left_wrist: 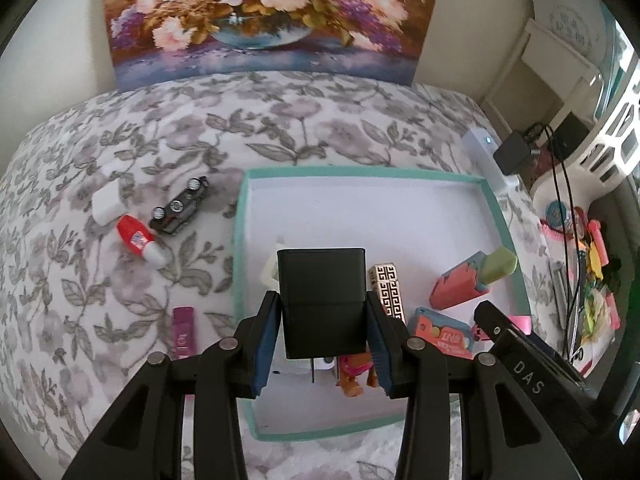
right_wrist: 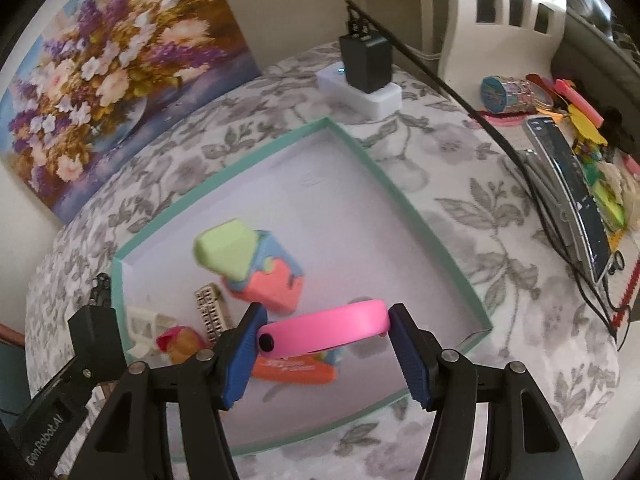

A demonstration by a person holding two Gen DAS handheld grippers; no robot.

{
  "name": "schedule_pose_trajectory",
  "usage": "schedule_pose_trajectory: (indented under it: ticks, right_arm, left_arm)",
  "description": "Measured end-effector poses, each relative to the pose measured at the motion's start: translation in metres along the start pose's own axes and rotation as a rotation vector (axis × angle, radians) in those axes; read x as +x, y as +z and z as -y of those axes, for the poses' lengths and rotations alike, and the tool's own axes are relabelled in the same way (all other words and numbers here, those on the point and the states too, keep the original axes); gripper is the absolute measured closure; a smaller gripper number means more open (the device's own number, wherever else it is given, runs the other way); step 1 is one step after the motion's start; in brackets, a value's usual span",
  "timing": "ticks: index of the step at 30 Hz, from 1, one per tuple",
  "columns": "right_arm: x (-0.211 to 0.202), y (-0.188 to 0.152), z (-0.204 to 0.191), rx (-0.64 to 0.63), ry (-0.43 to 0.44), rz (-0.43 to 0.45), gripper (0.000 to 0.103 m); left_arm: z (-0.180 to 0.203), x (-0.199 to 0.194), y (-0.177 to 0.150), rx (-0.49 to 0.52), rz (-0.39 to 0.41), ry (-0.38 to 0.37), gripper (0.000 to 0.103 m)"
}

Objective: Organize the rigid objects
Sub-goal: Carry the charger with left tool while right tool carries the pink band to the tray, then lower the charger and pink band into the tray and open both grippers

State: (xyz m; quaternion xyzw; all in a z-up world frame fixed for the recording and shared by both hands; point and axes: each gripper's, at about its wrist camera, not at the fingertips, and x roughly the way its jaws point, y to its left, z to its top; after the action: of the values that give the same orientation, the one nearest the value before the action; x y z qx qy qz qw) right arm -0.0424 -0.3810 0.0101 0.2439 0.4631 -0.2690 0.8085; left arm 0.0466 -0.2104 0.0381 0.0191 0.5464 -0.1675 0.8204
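My left gripper [left_wrist: 322, 312] is shut on a black wall charger [left_wrist: 322, 300], prongs pointing down, held above the teal-rimmed white tray [left_wrist: 239, 240]. My right gripper [right_wrist: 324, 340] is shut on a pink oblong case [right_wrist: 324, 332] over the tray [right_wrist: 420, 216]. In the tray lie a strawberry-shaped eraser with a green top [left_wrist: 472, 280], a patterned gold-and-white box [left_wrist: 388, 292], an orange flat pack [left_wrist: 440, 332] and a small orange toy figure [left_wrist: 352, 376]. On the cloth to the left lie a red-and-white bottle [left_wrist: 140, 242], a black toy car [left_wrist: 180, 210], a white block [left_wrist: 106, 200] and a purple tube [left_wrist: 184, 332].
The table has a grey floral cloth [left_wrist: 320, 120]. A flower painting [left_wrist: 264, 12] leans on the back wall. A white power strip with a black adapter [right_wrist: 366, 64] sits behind the tray. A cable, a remote [right_wrist: 568, 196] and colourful clutter lie at the right.
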Motion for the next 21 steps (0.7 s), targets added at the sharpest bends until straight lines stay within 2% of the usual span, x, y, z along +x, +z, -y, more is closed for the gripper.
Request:
schedule_pose_trajectory:
  ticks: [17, 19, 21]
  right_arm:
    - [0.016, 0.004, 0.026, 0.055, -0.021, -0.028, 0.037]
    - [0.017, 0.004, 0.026, 0.052, -0.022, -0.032, 0.037]
    - [0.018, 0.004, 0.025, 0.047, -0.028, -0.038, 0.037]
  left_arm:
    - [0.018, 0.022, 0.001, 0.043, -0.027, -0.006, 0.060]
    - [0.019, 0.021, 0.002, 0.047, -0.020, -0.001, 0.058]
    - [0.018, 0.019, 0.002, 0.048, -0.013, -0.003, 0.050]
